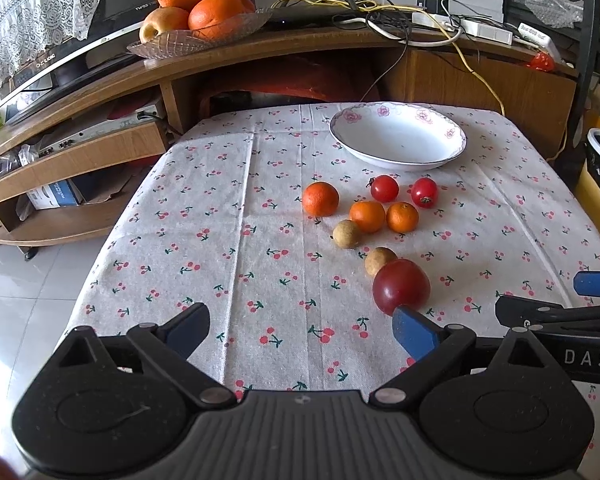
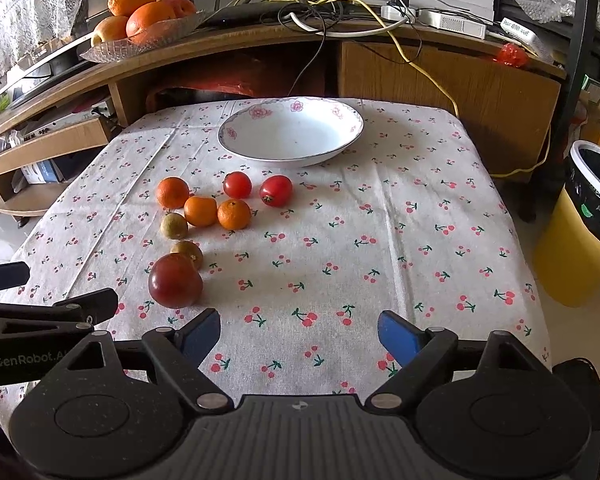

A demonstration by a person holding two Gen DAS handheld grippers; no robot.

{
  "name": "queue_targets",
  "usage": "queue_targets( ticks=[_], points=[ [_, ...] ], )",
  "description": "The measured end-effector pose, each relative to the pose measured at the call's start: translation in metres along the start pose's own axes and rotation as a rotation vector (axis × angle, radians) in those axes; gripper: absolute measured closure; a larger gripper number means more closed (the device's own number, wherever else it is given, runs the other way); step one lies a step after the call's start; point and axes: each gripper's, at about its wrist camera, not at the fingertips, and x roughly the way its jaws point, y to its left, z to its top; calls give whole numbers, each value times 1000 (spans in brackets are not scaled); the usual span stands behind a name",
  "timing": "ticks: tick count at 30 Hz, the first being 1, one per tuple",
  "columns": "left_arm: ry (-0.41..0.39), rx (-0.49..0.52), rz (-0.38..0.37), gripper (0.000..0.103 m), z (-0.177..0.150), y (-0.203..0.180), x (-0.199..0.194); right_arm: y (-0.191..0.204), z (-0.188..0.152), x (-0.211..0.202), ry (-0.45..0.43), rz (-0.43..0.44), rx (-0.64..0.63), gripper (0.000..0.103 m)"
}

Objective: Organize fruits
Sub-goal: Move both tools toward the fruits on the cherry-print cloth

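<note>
Nearest the cameras, above the cherry-print cloth (image 2: 380, 208), the left gripper (image 1: 300, 330) and right gripper (image 2: 300, 330) both hover with jaws spread wide, holding nothing. Just ahead of the left gripper's right finger lies a dark red plum (image 1: 401, 286), touching a brown longan (image 1: 378, 260). Beyond it sits a second longan (image 1: 346, 234), then three tangerines (image 1: 367, 216) (two touching, one just apart to the left) and two small tomatoes (image 1: 385, 188). Farther back stands an empty white bowl (image 1: 398, 136) with a flowered rim. On the shelf behind, a glass dish (image 1: 172, 46) holds oranges.
</note>
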Motion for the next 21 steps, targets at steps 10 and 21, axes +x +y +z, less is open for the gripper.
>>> queue_targets(
  ticks=[10,21],
  points=[
    [-1,-2,-2,0,-1,-1,0,0,-1,1,4,2,3,22],
    [-7,7,6,0,-2,-1,0,1,-1,1,8,8,1,22]
  ],
)
